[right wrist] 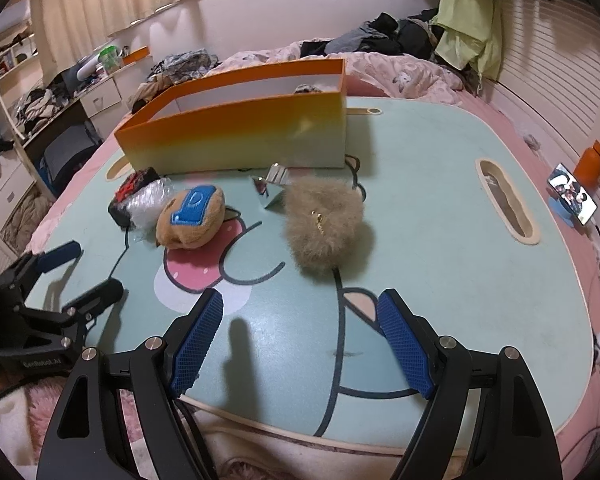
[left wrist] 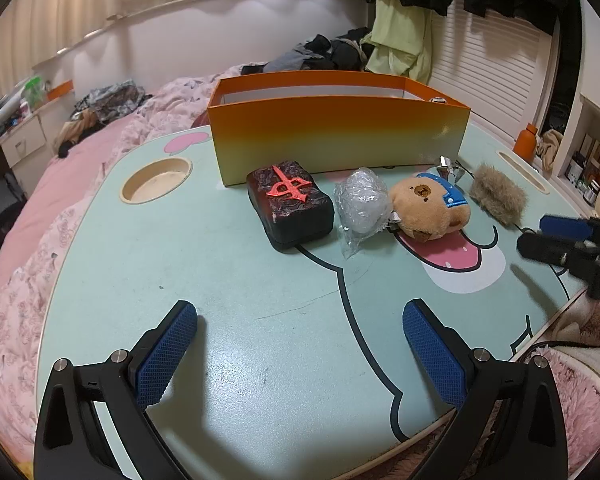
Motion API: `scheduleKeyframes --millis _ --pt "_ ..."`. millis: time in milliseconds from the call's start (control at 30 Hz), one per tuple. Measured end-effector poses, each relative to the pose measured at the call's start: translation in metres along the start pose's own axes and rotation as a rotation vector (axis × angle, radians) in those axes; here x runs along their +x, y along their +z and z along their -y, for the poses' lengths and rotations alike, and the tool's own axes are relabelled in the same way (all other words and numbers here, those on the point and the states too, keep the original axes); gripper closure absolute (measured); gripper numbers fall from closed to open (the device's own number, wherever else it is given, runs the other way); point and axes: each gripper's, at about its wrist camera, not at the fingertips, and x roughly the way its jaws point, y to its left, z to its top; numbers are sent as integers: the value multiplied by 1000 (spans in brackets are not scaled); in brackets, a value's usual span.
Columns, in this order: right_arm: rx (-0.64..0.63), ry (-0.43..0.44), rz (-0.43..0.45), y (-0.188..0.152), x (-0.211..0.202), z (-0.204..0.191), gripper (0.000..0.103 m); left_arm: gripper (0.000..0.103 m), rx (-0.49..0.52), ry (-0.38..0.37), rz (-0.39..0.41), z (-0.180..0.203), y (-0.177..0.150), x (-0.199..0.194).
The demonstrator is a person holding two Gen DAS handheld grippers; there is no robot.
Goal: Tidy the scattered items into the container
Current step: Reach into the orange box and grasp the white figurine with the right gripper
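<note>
1. Left wrist view: the left gripper (left wrist: 300, 316) stands spread wide, its blue pads far apart over bare tabletop, with nothing between them and nothing touched
2. Ahead of it on the pale green cartoon table (left wrist: 228, 280) lie the scattered items in a row: a dark block with a red symbol (left wrist: 290, 204), just beside it a clear plastic wrapped bundle (left wrist: 362, 204), then a bear head plush (left wrist: 430, 210) touching the bundle, a small shiny metal piece (left wrist: 448, 168) behind the plush, and a furry tan pouch (left wrist: 498, 196) furthest right
3. The orange container (left wrist: 340, 136) stands upright behind the row, close behind the dark block; something small shows inside at its right end, too little to identify
4. The right gripper (left wrist: 540, 236) enters at the right edge, near the furry pouch but apart from it
5. Right wrist view: the right gripper (right wrist: 300, 308) is open to a moderate width, pads clear of everything, empty, hovering over the table short of the furry tan pouch (right wrist: 324, 220)
6. The left gripper (right wrist: 88, 272) shows at the left edge, jaws parted, near the bear head plush (right wrist: 190, 216); the orange container (right wrist: 236, 128) sits beyond
</note>
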Motion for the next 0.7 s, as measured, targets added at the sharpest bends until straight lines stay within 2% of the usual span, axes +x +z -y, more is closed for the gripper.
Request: scheduleKeyframes --millis 300,467,500,600,700 --pt "-34 73 63 47 -19 -11 23 0 0 0 0 0 0 0" --pt "-10 168 92 105 -30 -7 28 0 -1 1 -1 0 0 0" --pt "6 197 86 118 -28 -5 33 0 -1 0 0 0 0 0" --pt "55 244 17 155 -6 -4 50 0 0 -1 0 0 0 0" --pt "53 390 -159 177 37 -23 52 0 -1 0 0 0 0 0"
